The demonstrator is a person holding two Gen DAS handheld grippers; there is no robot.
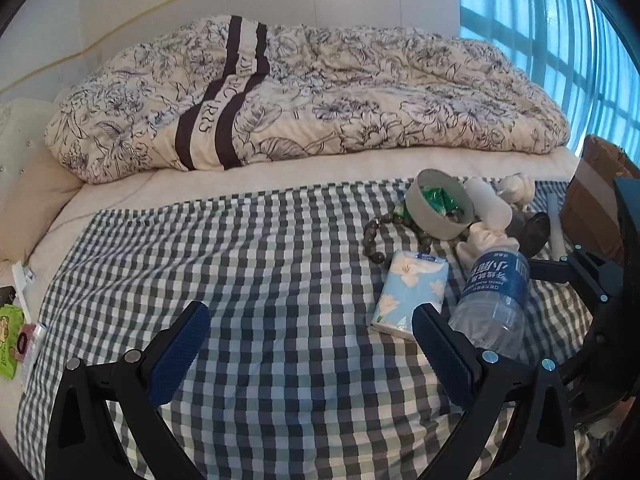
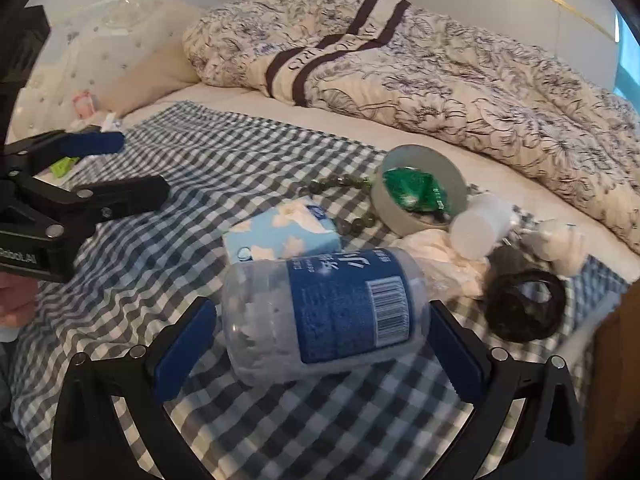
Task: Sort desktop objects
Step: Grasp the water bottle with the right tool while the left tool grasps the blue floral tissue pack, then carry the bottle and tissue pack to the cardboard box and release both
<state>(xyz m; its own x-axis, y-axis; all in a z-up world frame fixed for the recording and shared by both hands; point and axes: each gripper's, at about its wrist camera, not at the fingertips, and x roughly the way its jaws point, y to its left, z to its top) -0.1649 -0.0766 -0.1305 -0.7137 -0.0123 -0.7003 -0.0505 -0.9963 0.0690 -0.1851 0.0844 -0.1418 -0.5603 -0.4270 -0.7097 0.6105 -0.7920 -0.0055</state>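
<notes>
A: Right hand-held gripper [image 2: 320, 344] is spread wide around the clear jar [image 2: 320, 312] with the blue label, which lies on its side between the blue pads; whether a pad touches it I cannot tell.

B: And the left hand-held gripper [image 1: 310, 354]?

A: Released, jaws wide, nothing between them but checked cloth [image 1: 248, 264]. In the left wrist view the tissue pack [image 1: 410, 296] sits at one o'clock, just beside the right pad.

B: Open room?

A: From nine to twelve o'clock in that view the cloth is bare up to its far edge, where the pale sheet starts below the floral duvet [image 1: 320, 96]. The clutter crowds one to three o'clock: grey round tin [image 1: 440, 208] tipped up with green wrappers inside, bead bracelet [image 1: 374, 232] touching it, white bottle [image 1: 488, 204] beside it.

B: Right edge?

A: In the right wrist view a black ring-shaped thing [image 2: 524, 304] lies at three o'clock, near the cloth's edge.
</notes>
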